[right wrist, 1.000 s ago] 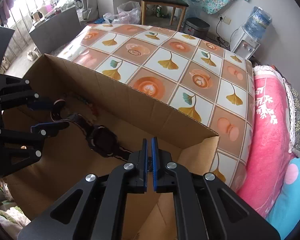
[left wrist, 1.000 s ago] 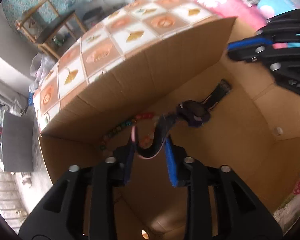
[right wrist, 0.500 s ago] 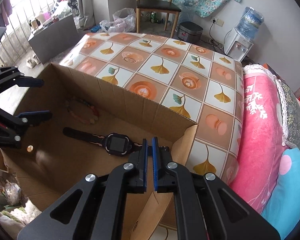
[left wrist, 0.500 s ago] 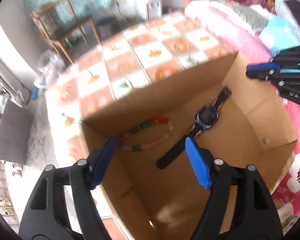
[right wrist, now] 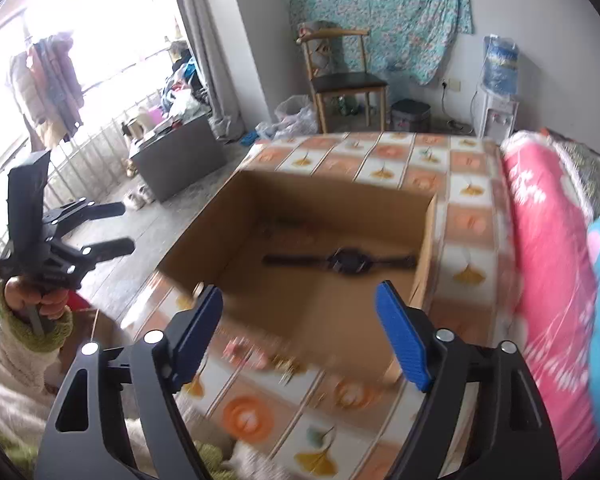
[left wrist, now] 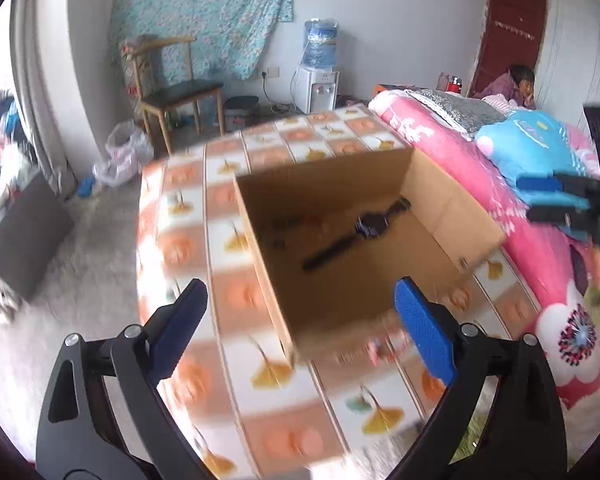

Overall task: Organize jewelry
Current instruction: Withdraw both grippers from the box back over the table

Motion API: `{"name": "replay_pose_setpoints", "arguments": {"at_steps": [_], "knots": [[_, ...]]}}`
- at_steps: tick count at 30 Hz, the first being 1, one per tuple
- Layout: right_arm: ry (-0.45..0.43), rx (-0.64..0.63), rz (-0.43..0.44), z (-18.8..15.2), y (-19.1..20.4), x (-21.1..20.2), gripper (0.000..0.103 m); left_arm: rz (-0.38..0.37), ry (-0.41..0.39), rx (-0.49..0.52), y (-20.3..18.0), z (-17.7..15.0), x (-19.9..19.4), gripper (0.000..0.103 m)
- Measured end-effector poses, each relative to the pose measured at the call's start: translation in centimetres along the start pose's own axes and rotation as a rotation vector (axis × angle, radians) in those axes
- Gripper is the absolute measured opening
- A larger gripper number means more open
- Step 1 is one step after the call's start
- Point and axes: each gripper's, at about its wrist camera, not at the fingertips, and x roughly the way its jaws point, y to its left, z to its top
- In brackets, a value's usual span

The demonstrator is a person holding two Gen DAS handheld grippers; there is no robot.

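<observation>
Blue pads frame the bottom of both views: our left hand-held gripper [left wrist: 300, 332] is spread wide with nothing between its fingers, and our right hand-held gripper [right wrist: 300, 340] is likewise released and empty. In the right view the left one appears again at the left edge, jaws apart, gripped by a hand [right wrist: 40, 300] in a green-cuffed sleeve. Just beyond the pads, some small pinkish items [right wrist: 256, 356] lie blurred on the tabletop [left wrist: 228, 364] in front of the box [left wrist: 452, 200]; we cannot tell what they are. The open cardboard box sits mid-frame on the patterned cloth. On its floor lies the watch [left wrist: 370, 226], strap stretched flat, and past it, against the far wall, a bead bracelet [right wrist: 296, 229], blurred. At upper centre stand a chair [right wrist: 340, 76] and a water dispenser [left wrist: 318, 80].
</observation>
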Motion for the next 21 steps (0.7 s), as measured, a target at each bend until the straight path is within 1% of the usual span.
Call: {"name": "replay_pose_setpoints", "arguments": {"at_steps": [2, 3, 4, 5, 7, 8, 9, 10, 12, 14, 15, 17, 20, 21], "knots": [[0.025, 0.026, -0.009, -2.5, 0.9, 1.1, 0.086, 0.008, 0.045, -0.047, -0.2, -2.8, 1.1, 0.092], [0.056, 0.05, -0.016, -4.3, 1.5, 2.4, 0.087, 0.011, 0.064, -0.063, -0.4, -4.0, 1.9, 0.092], [0.08, 0.061, -0.019, -5.2, 1.8, 3.3, 0.087, 0.004, 0.097, -0.087, -0.6, -5.4, 3.2, 0.092], [0.113, 0.077, -0.023, -6.5, 2.1, 4.6, 0.087, 0.003, 0.146, -0.105, -0.8, -6.7, 4.8, 0.092], [0.159, 0.103, -0.067, -8.6, 2.4, 6.5, 0.087, 0.034, 0.222, -0.116, -1.2, -8.9, 7.4, 0.092], [0.181, 0.125, -0.105, -9.5, 2.2, 7.3, 0.087, 0.059, 0.249, -0.115, -1.4, -9.6, 8.5, 0.092], [0.194, 0.145, -0.123, -10.1, 2.0, 7.7, 0.087, 0.082, 0.262, -0.109, -1.5, -10.2, 9.3, 0.092], [0.212, 0.178, -0.15, -10.7, 1.4, 8.1, 0.087, 0.094, 0.267, -0.104, -1.6, -10.6, 9.8, 0.092], [0.222, 0.233, -0.219, -11.4, 0.0, 8.4, 0.087, 0.093, 0.277, -0.12, -1.6, -11.0, 10.7, 0.092], [0.226, 0.254, -0.267, -11.7, -1.0, 8.6, 0.087, 0.1, 0.276, -0.127, -1.6, -11.2, 11.2, 0.092], [0.234, 0.261, -0.298, -11.9, -1.5, 8.8, 0.087, 0.118, 0.267, -0.117, -1.8, -11.2, 11.3, 0.092], [0.247, 0.255, -0.336, -12.0, -2.1, 9.4, 0.087, 0.158, 0.266, -0.085, -2.1, -11.2, 11.8, 0.094], [0.28, 0.254, -0.364, -12.3, -2.6, 10.4, 0.088, 0.153, 0.251, -0.098, -2.1, -11.4, 11.7, 0.095], [0.277, 0.244, -0.374, -12.2, -2.5, 10.5, 0.09, 0.155, 0.25, -0.095, -2.2, -11.4, 11.8, 0.095]]}}
